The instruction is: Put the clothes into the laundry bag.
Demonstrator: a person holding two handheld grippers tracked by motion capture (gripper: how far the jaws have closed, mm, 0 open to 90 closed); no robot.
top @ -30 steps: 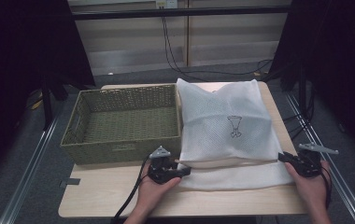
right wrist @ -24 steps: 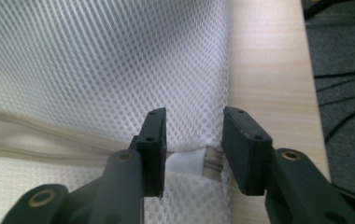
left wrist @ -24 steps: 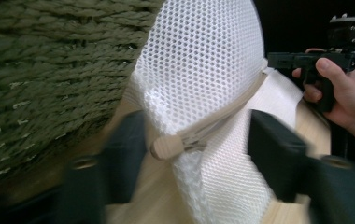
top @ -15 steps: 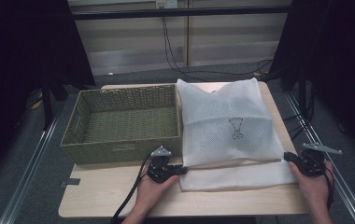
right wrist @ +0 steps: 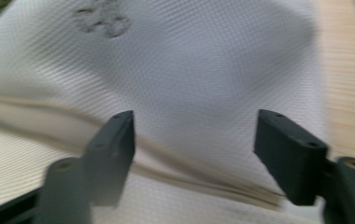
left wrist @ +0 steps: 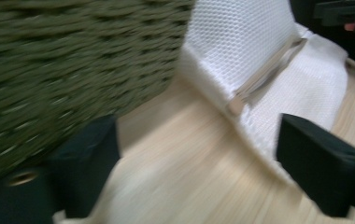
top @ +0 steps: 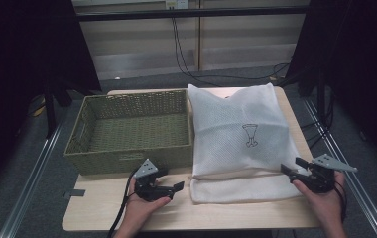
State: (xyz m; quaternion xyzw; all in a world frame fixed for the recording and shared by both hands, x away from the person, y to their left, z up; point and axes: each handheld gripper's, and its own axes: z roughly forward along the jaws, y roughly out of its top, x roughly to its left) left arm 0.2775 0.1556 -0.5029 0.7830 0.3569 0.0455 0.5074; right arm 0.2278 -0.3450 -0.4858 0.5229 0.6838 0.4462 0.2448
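While both jaws have just been opening with nothing between, left gripper [top: 176, 187] and right gripper [top: 289, 170] flank near edge of white mesh laundry bag [top: 241, 131]. Advice: pinch corners evenly, avoid green woven basket [top: 127, 130].

high view: above, facing forward-down | gripper views: close, low, blurred | shared: probably the mesh bag [top: 241, 134] edge

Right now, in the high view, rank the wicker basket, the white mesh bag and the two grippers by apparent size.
1-2. wicker basket and white mesh bag: too close to rank.
3-4. right gripper and left gripper: far smaller, look alike, no clear order.
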